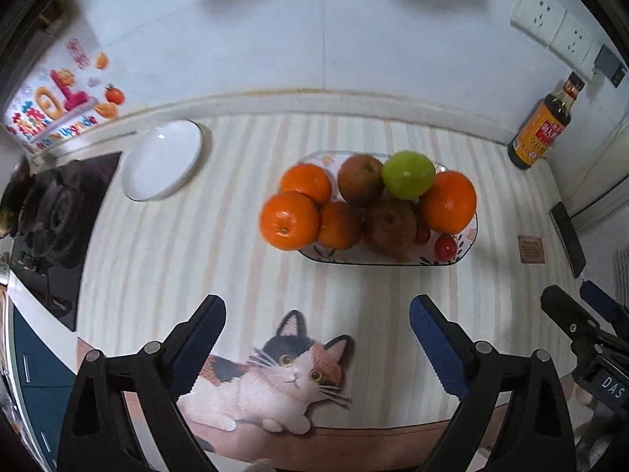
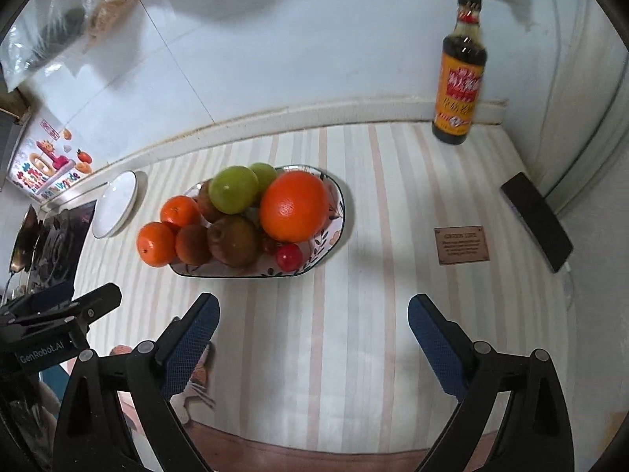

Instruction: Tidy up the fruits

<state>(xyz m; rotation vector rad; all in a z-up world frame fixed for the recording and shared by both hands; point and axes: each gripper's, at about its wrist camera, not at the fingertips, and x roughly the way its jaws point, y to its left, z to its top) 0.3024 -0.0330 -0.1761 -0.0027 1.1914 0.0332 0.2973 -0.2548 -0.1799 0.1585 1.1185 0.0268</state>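
Note:
A floral oval plate (image 1: 468, 244) (image 2: 339, 204) holds a heap of fruit. On it are several oranges (image 1: 289, 220) (image 2: 294, 206), two brown apples (image 1: 389, 224) (image 2: 234, 240), a green apple (image 1: 408, 175) (image 2: 232, 188) on top and small red cherry tomatoes (image 1: 445, 247) (image 2: 288, 256). My left gripper (image 1: 317, 306) hovers open above the striped cloth in front of the plate, nothing between its blue pads. My right gripper (image 2: 313, 303) is also open and empty, in front of the plate and to its right. Each gripper shows at the edge of the other's view.
An empty white plate (image 1: 163, 159) (image 2: 116, 204) lies to the left, near a black stove (image 1: 59, 216). A sauce bottle (image 1: 540, 129) (image 2: 460, 78) stands at the back right by the wall. A dark phone (image 1: 566, 236) (image 2: 536, 220) and a brown label (image 2: 462, 246) lie right. The cloth's cat picture (image 1: 283, 373) is near the front edge.

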